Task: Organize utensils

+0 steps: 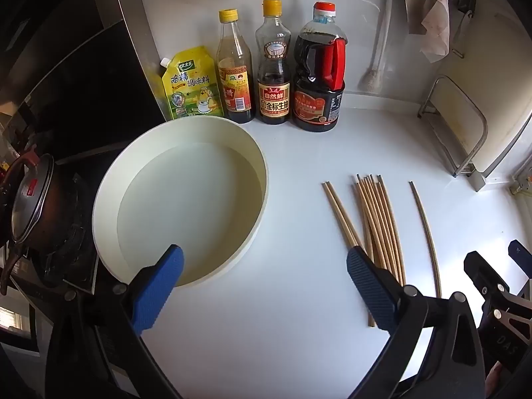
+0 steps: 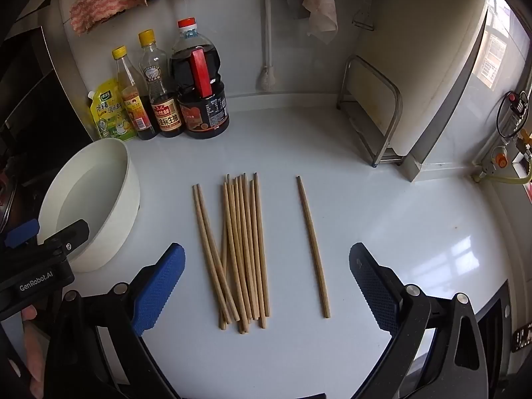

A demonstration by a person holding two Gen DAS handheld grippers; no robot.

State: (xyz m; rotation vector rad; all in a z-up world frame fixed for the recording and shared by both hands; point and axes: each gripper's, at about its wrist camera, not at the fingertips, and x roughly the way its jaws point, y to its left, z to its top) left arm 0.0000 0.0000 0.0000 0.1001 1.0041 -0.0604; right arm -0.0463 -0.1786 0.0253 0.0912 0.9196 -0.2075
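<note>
Several wooden chopsticks (image 2: 242, 249) lie in a loose bundle on the white counter, and one chopstick (image 2: 312, 249) lies apart to their right. In the left wrist view the bundle (image 1: 375, 222) sits right of a round white basin (image 1: 99, 206) with nothing in it, and the single chopstick (image 1: 429, 232) lies farther right. My left gripper (image 1: 266, 282) hovers open above the counter between basin and bundle. My right gripper (image 2: 266, 286) is open above the near ends of the chopsticks, nothing between its blue pads. The basin (image 2: 129, 193) shows at left in the right wrist view.
Three sauce bottles (image 1: 272, 76) and a yellow seasoning pouch (image 1: 191, 83) stand against the back wall. A stove with a lidded pot (image 1: 33, 199) is at the left. A metal rack (image 2: 372, 116) holding a cutting board stands at back right. A brush and cloth hang on the wall.
</note>
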